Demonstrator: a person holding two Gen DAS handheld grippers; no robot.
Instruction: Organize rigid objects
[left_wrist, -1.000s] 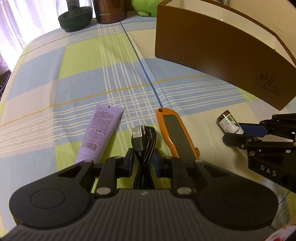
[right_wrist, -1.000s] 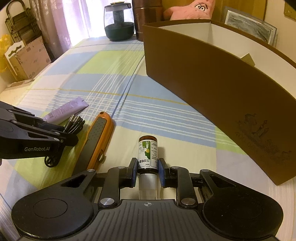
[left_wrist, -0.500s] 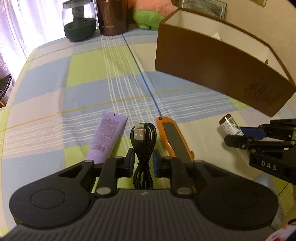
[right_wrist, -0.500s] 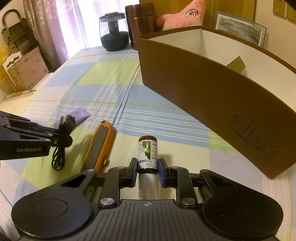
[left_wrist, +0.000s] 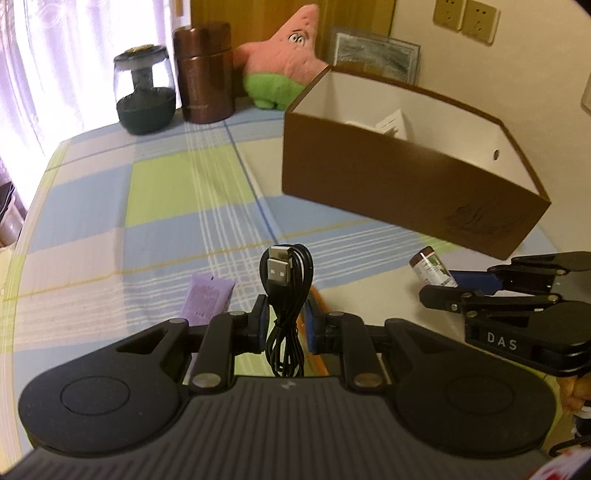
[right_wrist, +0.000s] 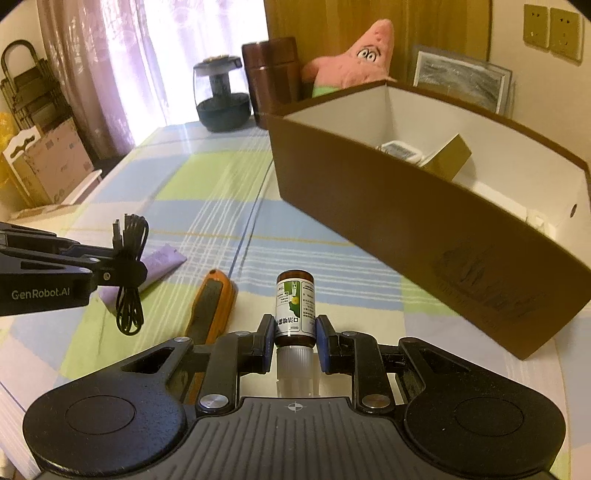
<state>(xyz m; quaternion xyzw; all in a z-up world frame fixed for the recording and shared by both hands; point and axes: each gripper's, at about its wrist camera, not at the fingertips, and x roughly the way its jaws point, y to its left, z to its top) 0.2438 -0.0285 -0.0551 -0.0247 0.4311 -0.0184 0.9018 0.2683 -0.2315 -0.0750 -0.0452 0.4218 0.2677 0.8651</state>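
Coiled black USB cable clamped between left gripper pads, centre of left wrist frame, plug ends up, loops hanging below the pads, lifted clear of worktop. Same cable at left edge of right wrist frame, dangling off the left gripper above the cloth. Small brown bottle with green-white label pinched by right gripper, lower centre of right wrist frame, white cap toward camera, brown end pointing away. Also visible at right of left wrist frame, held in right gripper blue pads. Purple tube lying flat on worktop, lower centre-left of left wrist frame, partly hidden behind gripper. Orange utility knife flat on worktop, left of the bottle in right wrist frame, just beside the tube. Brown open box with white inside, upper right of both frames, standing on worktop; small items inside, a gold-coloured box and a white one. Checked blue, green, white cloth covering worktop. At far edge, upper centre: dark glass-domed jar, brown canister, pink star plush. Framed picture leaning on wall behind box. Wall sockets upper right. Cardboard boxes at left of right wrist frame.
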